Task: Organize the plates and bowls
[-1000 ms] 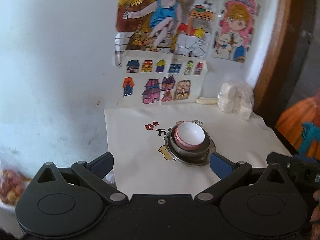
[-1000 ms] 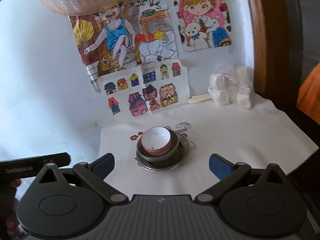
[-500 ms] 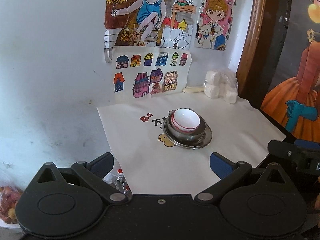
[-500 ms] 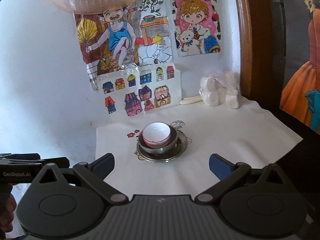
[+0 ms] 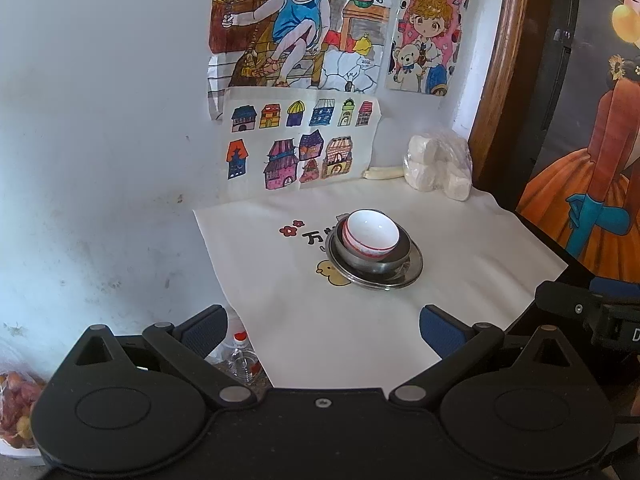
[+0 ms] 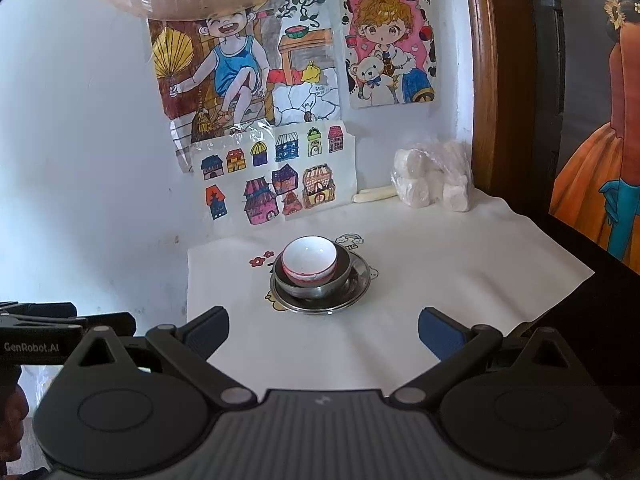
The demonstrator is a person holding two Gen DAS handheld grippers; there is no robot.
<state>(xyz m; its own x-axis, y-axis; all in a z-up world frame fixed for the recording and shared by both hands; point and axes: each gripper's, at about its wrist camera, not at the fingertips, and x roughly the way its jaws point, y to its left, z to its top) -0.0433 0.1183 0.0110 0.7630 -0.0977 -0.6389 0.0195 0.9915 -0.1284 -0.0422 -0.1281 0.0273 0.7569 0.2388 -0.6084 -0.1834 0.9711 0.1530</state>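
A white bowl with a red band [image 5: 371, 234] [image 6: 308, 259] sits tilted inside a steel bowl [image 5: 394, 256] [image 6: 316, 286], which rests on a steel plate [image 5: 408, 274] [image 6: 356, 292]. The stack stands on a white cloth [image 5: 360, 332] [image 6: 440, 264] over the table. My left gripper [image 5: 322, 330] is open and empty, held back from the stack near the cloth's front edge. My right gripper [image 6: 323, 332] is open and empty, also well short of the stack.
A bag of white rolls [image 5: 438, 168] [image 6: 434, 178] sits at the back right by a wooden door frame [image 5: 500, 60]. Drawings hang on the wall [image 6: 264, 168]. A plastic bottle [image 5: 240, 354] stands below the table's left edge. A bag of fruit [image 5: 14, 404] lies at lower left.
Both grippers have drawn back and up from the stack, which now looks smaller and farther away. The bowls and plate have not moved. Both grippers stay open.
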